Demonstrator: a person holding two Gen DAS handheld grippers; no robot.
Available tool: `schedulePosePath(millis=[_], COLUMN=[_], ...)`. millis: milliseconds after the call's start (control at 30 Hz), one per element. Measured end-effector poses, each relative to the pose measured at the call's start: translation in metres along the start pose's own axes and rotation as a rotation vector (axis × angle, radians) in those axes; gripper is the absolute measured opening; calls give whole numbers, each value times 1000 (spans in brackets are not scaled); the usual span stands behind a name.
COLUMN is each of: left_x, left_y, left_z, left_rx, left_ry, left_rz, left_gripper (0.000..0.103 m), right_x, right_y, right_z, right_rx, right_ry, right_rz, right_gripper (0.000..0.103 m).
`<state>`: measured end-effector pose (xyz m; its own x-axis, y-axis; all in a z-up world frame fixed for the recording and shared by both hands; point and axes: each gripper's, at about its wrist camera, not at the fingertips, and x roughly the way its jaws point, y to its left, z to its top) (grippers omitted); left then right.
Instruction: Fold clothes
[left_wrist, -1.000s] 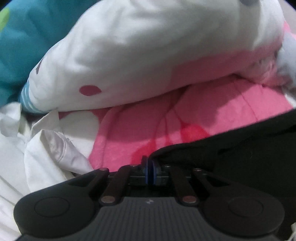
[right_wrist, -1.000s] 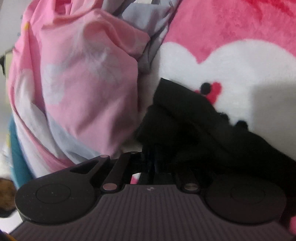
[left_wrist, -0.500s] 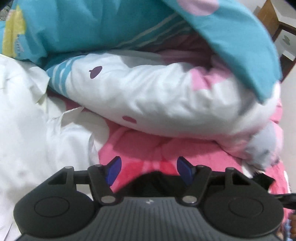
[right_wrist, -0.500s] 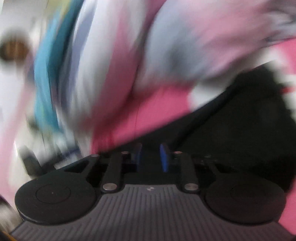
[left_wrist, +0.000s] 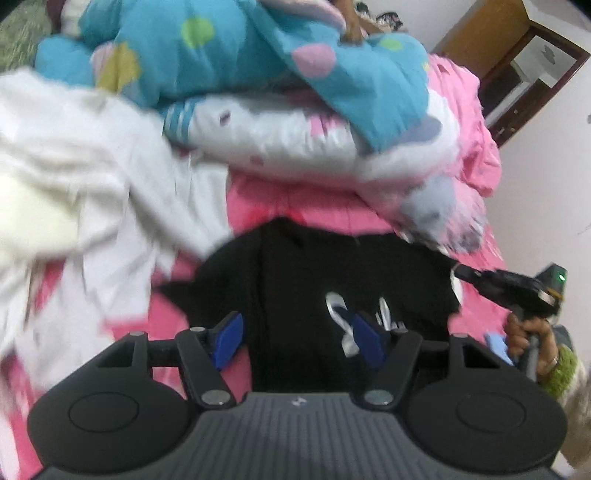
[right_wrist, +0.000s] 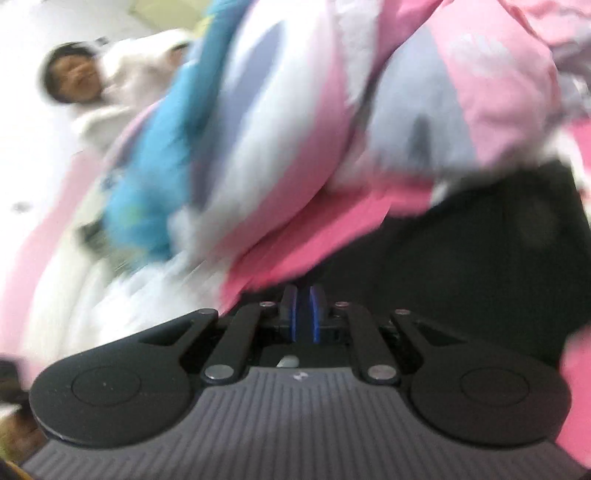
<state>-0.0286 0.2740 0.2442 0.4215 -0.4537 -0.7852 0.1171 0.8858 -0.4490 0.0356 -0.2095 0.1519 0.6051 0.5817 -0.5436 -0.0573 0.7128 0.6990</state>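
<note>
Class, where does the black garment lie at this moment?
In the left wrist view the black garment lies low and central on the pink blanket, between the white clothes on its left and the right gripper at its right edge.

Beyond the claw, up and to its right, a white wall (left_wrist: 546, 192) meets a brown wooden cabinet (left_wrist: 517, 48). A pink bedspread (left_wrist: 317, 210) spreads ahead, bright under even indoor light.

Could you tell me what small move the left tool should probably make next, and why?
Probably lower the left tool onto the black garment and grip its near edge. Its jaws stand open with nothing between them, and the garment lies spread on the pink blanket, only partly folded.
</note>
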Motion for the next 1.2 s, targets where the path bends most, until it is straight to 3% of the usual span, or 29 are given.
schedulePosePath(millis=[133, 200, 267, 333, 400, 500, 633, 733, 800, 867, 933, 1067, 1100, 1200], left_x=[-8, -6, -2, -1, 3, 10, 14, 10, 9, 14, 18, 31, 35, 43], left_y=[0, -3, -8, -15, -18, -13, -10, -5, -7, -13, -18, -27, -29, -33], left_z=[-51, -78, -108, -139, -166, -201, -230, -239, -244, -246, -248, -252, -252, -253], left_rx=[-36, -31, 1, 62, 85, 43, 9, -53, -51, -26, 6, 45, 52, 61], left_ry=[137, 232, 326, 371, 383, 370, 292, 220, 179, 151, 125, 97, 99, 116], left_rz=[-68, -88, -86, -49, -8, 56, 187, 186, 180, 176, 154, 96, 82, 51], left_gripper=[65, 65, 64, 64, 64, 57, 54, 54, 54, 54, 54, 54, 54, 54], right_x=[-85, -112, -127, -136, -123, -67, 5, 47, 75, 85, 80, 64, 61, 58], right_y=[26, 34, 44, 63, 86, 128, 162, 174, 168, 161, 153, 91, 71, 67], right_z=[-82, -130, -175, -217, -246, -283, -320, -348, -353, -348, -322, -242, -229, -217], right_rx=[103, 135, 186, 161, 39, -361, -743, -937, -953, -955, -824, -226, -130, -199], right_ry=[95, 176, 248, 326, 397, 483, 486, 491, 538, 577, 543, 378, 338, 317], right_rz=[63, 34, 5, -9, -5, -22, 70, 91, 55, 31, 52, 94, 65, 64], right_gripper=[8, 8, 8, 8, 8, 9, 9, 9, 5, 0, 0, 0, 0, 1])
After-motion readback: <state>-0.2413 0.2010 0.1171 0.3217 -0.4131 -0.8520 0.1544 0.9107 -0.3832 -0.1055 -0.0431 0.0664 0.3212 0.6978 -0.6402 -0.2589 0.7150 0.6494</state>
